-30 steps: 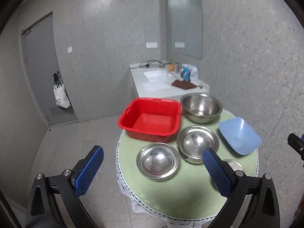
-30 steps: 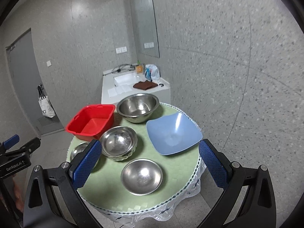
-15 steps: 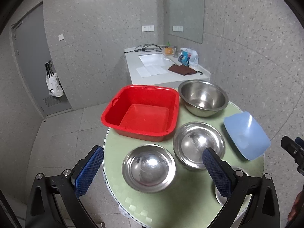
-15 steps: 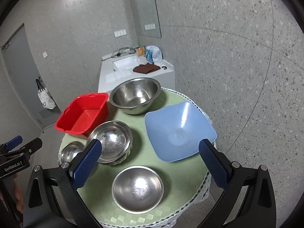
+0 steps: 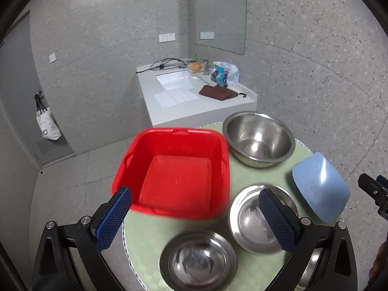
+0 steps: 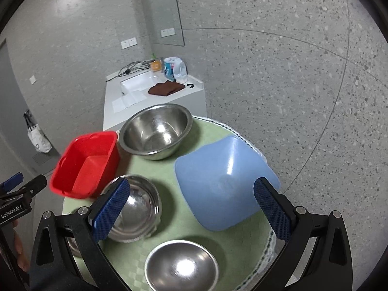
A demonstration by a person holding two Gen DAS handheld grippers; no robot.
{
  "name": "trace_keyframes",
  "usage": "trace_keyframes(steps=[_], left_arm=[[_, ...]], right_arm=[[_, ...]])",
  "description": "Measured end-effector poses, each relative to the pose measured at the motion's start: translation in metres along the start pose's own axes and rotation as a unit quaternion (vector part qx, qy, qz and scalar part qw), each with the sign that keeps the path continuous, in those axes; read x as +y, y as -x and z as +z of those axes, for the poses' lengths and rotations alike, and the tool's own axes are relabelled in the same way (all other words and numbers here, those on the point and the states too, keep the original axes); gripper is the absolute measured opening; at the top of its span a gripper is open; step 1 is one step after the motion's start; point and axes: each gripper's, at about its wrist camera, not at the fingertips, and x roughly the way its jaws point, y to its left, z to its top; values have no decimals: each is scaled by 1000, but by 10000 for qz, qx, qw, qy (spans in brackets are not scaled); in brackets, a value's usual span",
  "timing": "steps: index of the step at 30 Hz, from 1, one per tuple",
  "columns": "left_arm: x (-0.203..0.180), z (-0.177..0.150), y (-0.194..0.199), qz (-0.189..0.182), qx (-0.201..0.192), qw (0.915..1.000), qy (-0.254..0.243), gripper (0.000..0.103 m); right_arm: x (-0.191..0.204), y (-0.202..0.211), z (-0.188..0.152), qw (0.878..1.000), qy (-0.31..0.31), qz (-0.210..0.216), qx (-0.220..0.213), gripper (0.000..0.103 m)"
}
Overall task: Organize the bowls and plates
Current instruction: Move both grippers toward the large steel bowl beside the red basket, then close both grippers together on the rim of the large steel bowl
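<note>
Closing in on the round green-clothed table (image 5: 148,237), both grippers now sit lower and nearer the dishes than a second ago, so the first pick looks close, though nothing is lifted yet. The left gripper (image 5: 194,220) hovers with jaws spread wide and empty, framing the red square plastic basin (image 5: 177,169) and the small steel bowl (image 5: 198,262) at the near edge. To the right stands what looks like a nested stack of steel bowls (image 6: 135,211), with the large deep steel mixing bowl (image 6: 155,131) behind it. The right gripper (image 6: 191,211), equally wide open and holding nothing, brackets the pale blue square plastic bowl (image 6: 225,181); another small steel bowl (image 6: 181,266) lies just below. Crowding is the obstacle: rims sit close together. Beyond stands a white counter (image 5: 194,97) with a brown cloth (image 5: 217,93).
</note>
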Motion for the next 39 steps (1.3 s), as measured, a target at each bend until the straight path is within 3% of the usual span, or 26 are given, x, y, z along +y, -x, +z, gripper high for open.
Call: trace_keyframes(steps=[6,10,16,21,25,28,30,33,36,37,38,39], left_arm=[[7,21,-28,-332,46,9989,-323,102],[-1,47,-52,-726,208,9956,-554,102],[-16,104,-121,-584,443,9941,-795,102],[-24,127,-195,-467,1080,9911,-629,100],[-35,140,-245,-308,1421,9862,-788,86],[-44,144,-280,-229,1633,9808,-1042,85],[-49,144,-301,14,1753,9774,-1184,84],[-52,145,-324,19,2003,9730,-1148,72],[-58,149,-339,53,2068,9700,-1279,70],[-61,151,-348,51,2146,9673,-1351,65],[-61,151,-353,5,2213,9656,-1364,52],[-65,151,-357,-48,2284,9640,-1362,49]], right_arm=[[17,-12,15,9999,-28,-106,-58,103],[16,-35,36,9998,-105,129,85,103],[1,-90,75,9986,-249,265,385,103],[-10,-157,98,9935,-419,602,873,103],[-15,-207,103,9883,-486,738,1239,102],[-18,-240,103,9842,-525,801,1488,93],[-20,-253,104,9823,-558,816,1588,88],[-21,-270,100,9780,-593,905,1781,75],[-21,-282,98,9748,-564,999,1913,67],[-21,-286,97,9734,-569,1033,1963,65],[-21,-289,96,9721,-585,1072,2002,60],[-21,-293,95,9701,-606,1141,2054,52]])
